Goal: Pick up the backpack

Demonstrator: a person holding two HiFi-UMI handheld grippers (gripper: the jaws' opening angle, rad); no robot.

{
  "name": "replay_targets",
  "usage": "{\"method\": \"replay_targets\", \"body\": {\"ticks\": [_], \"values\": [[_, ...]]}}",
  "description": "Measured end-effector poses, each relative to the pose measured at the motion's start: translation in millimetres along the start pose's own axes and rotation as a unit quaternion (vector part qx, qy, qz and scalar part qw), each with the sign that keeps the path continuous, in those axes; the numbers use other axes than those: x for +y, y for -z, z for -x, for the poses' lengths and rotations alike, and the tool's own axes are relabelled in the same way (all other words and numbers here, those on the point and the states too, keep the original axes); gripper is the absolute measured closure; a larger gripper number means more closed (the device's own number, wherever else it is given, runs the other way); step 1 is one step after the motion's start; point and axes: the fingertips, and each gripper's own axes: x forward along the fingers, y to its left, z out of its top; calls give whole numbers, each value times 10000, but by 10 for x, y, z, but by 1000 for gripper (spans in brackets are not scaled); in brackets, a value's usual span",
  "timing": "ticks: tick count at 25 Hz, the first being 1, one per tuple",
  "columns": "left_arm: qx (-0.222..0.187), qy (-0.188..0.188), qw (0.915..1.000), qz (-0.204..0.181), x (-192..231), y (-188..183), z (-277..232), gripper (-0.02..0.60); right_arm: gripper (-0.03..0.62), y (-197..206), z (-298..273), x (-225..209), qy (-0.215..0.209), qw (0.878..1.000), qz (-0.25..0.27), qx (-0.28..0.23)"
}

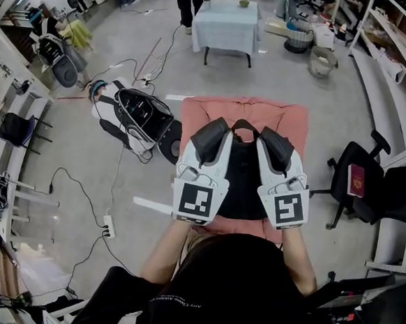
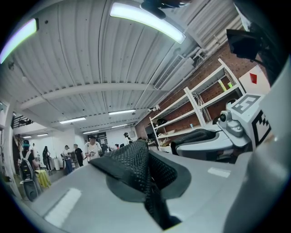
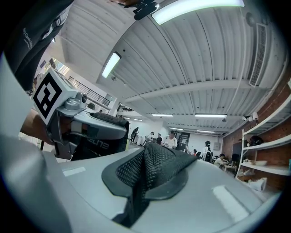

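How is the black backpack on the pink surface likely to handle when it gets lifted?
The backpack is fabric lying flat on the pink cover, so it will probably sag and fold. It looks slim, not bulging, so likely light, though its contents are hidden. Lifted by its top loop, the body would probably hang and swing.

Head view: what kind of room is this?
Probably a workshop or lab: a power strip lies on the bare floor, an office chair stands nearby, and metal shelves line a brick wall.
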Motion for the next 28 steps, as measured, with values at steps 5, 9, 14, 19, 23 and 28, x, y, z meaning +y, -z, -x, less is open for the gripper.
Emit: {"method": "replay_targets", "body": {"ticks": [5,9,14,19,23,28], "values": [[56,36,10000,44,-38,56,-69,566,563,80,-10,-44,7,9999,-30,111],[104,56,9999,68,-59,104,-83,566,563,117,-17,-48,11,9999,-23,146],[138,81,9998,82,-30,135,-68,566,563,155,-20,-6,42,9996,-74,282],[172,75,9998,104,-87,175,-71,566,563,188,-19,-3,-5,9998,-86,189],[190,106,9997,127,-83,186,-85,566,563,215,-15,15,-16,9996,-89,256],[209,12,9997,127,26,198,-82,566,563,225,-112,72,-134,9994,-12,319]]}}
